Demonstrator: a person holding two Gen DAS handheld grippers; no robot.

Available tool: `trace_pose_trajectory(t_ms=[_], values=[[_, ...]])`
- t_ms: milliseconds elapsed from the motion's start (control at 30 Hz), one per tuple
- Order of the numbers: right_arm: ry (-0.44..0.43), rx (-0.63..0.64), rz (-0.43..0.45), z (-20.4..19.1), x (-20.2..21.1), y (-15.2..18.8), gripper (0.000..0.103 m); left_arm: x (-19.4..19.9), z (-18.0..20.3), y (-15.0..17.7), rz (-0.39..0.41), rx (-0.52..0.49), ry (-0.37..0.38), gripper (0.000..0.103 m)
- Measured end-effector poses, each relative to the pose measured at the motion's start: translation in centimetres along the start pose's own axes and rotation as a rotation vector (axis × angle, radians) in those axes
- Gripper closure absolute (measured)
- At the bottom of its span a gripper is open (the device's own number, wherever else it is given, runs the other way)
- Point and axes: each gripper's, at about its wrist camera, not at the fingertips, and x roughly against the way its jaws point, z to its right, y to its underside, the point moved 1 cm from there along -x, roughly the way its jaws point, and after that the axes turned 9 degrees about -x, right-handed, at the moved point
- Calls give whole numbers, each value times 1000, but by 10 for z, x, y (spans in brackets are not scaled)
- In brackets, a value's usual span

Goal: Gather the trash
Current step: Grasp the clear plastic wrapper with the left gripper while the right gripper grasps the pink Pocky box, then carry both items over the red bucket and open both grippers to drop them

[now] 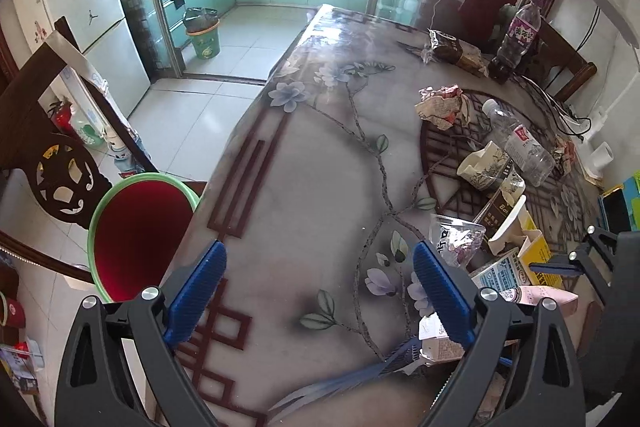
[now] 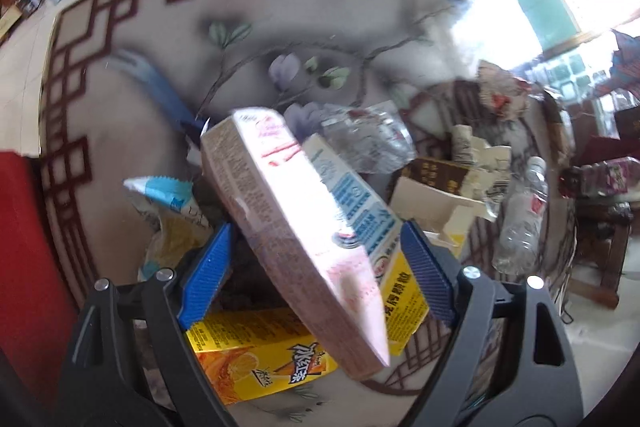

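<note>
A heap of trash lies on the flowered table (image 1: 304, 163): a pink carton (image 2: 292, 227), a blue-and-white carton (image 2: 360, 195), a yellow juice carton (image 2: 256, 359), a clear bottle (image 1: 520, 143) and crumpled paper (image 1: 440, 105). My right gripper (image 2: 316, 231) points down over the heap. The pink carton lies tilted between its jaws, with a gap showing at the left pad (image 2: 208, 267). My left gripper (image 1: 319, 247) hangs open over bare tablecloth with nothing in it, left of the heap. A red bin with a green rim (image 1: 140, 239) stands by the table's left edge.
A dark soda bottle (image 1: 516, 39) and a torn wrapper (image 1: 452, 51) stand at the table's far end. A blue plastic strip (image 1: 360, 375) lies near the front edge. A carved wooden chair (image 1: 52, 179) is beside the bin. A phone (image 1: 616, 207) lies at the far right.
</note>
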Motion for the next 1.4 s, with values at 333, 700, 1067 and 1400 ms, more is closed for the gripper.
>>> trace_pose_trajectory(t_ms=[333,700,1067,1400], values=[[-189,-138,72,21,17,5,78,-15,27,-9,-50,-71,88,16],[-271,-909,361,133,66,84,79,-60,69,-14,-151,-117,208,32],[-304,-1098,462,142,67,104,79,-100,115,-12,-264,-184,280,60],[-332,-1076,505,129,79,82,79,-81,91,-24,-151,-147,276,103]])
